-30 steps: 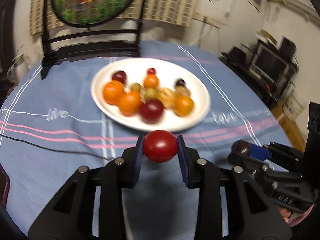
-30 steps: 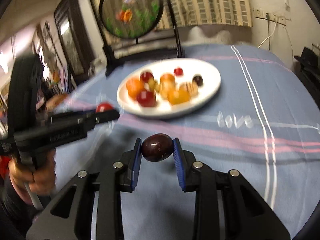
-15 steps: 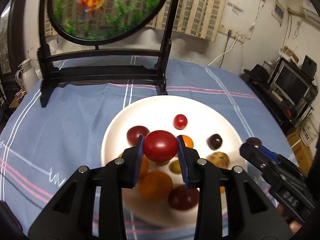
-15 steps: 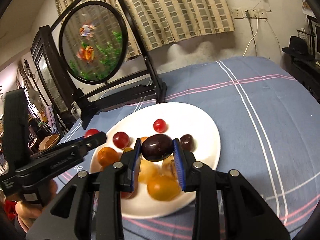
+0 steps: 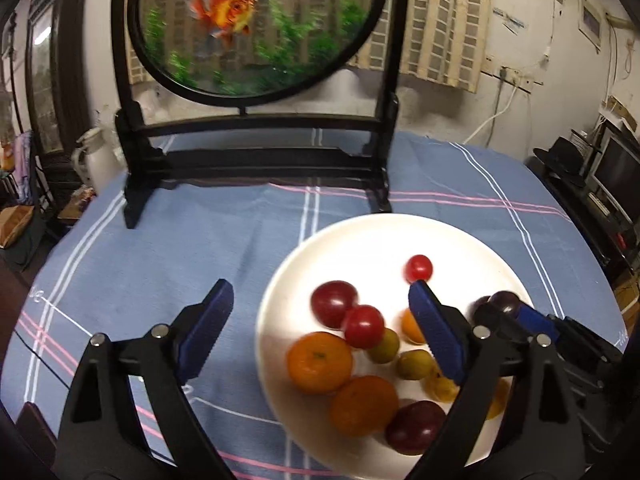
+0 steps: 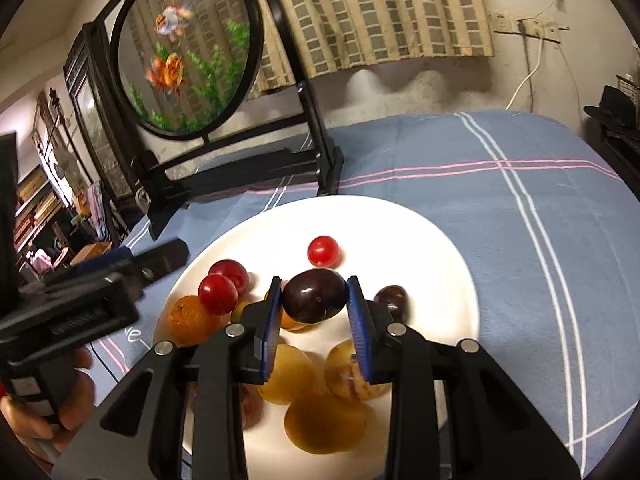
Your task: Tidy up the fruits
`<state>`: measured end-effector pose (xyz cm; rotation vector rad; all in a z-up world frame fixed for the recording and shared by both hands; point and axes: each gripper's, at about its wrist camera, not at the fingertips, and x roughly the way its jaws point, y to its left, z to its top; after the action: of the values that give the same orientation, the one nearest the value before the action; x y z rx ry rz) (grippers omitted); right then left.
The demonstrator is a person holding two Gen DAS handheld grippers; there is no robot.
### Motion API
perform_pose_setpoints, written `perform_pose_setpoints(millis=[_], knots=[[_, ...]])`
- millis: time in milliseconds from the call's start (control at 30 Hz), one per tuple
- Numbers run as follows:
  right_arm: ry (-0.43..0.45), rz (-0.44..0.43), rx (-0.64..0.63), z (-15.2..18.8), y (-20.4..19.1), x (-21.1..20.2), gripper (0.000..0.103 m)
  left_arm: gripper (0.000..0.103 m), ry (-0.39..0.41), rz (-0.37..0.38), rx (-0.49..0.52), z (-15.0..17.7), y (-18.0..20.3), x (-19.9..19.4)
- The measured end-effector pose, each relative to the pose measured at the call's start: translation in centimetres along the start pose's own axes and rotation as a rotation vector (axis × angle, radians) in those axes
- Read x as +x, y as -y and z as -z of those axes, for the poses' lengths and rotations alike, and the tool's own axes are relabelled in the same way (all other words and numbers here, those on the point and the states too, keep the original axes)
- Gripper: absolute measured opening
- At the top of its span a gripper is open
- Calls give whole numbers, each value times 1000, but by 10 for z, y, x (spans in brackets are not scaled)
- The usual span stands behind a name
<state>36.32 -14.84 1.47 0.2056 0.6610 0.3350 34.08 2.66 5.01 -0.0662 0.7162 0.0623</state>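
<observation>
A white plate (image 5: 360, 248) (image 6: 420, 240) on the blue cloth holds several fruits: oranges, plums, small tomatoes and yellow fruits. My left gripper (image 5: 320, 320) is open wide over the plate's left edge. A red tomato (image 5: 363, 327) (image 6: 218, 294) lies among the fruits below it. My right gripper (image 6: 314, 300) is shut on a dark plum (image 6: 315, 295) and holds it above the middle of the plate. The plum and the right gripper's tip also show in the left wrist view (image 5: 505, 300).
A round goldfish screen on a black stand (image 5: 256, 160) (image 6: 240, 160) rises just behind the plate. The blue striped tablecloth (image 5: 160, 248) (image 6: 540, 240) spreads left and right of the plate. A white kettle (image 5: 94, 160) stands beyond the far left edge.
My left gripper has opened and let go of the red tomato, which now lies on the plate. The right gripper has moved a little forward over the plate, still holding the plum.
</observation>
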Motion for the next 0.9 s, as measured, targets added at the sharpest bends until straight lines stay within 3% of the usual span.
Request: perform_pose_setpoints(millis=[100,133,167,200,400,467,633,900], knots=[[-16,2,-7,1,-1,1,40,93,-3,-24,-20,-1,-7,-4],[-21,1,-10,0,-1,1,46,94,-4,-28,-28,-2,-9,-4],[-23,-1,-12,0,-2,0,61,94,-4,-33,-37,0,-12,-7],[-15,-2,-13,-1,-3,-4,66,95,-1,-38,-41,1,-14,-9],[-28,12,-26,4,-14,-28,72,95,-2,-42,-40,14,-21,-36],[-17,16,-43,12,-19,-47,95,96,8,-42,-34,21,-23,-50],[44,54,-87,47,-28,-102,102,99,26,-11,-24,47,-23,-90],[72,97,-163,120,-31,-162,102,101,48,46,39,125,-19,-145]])
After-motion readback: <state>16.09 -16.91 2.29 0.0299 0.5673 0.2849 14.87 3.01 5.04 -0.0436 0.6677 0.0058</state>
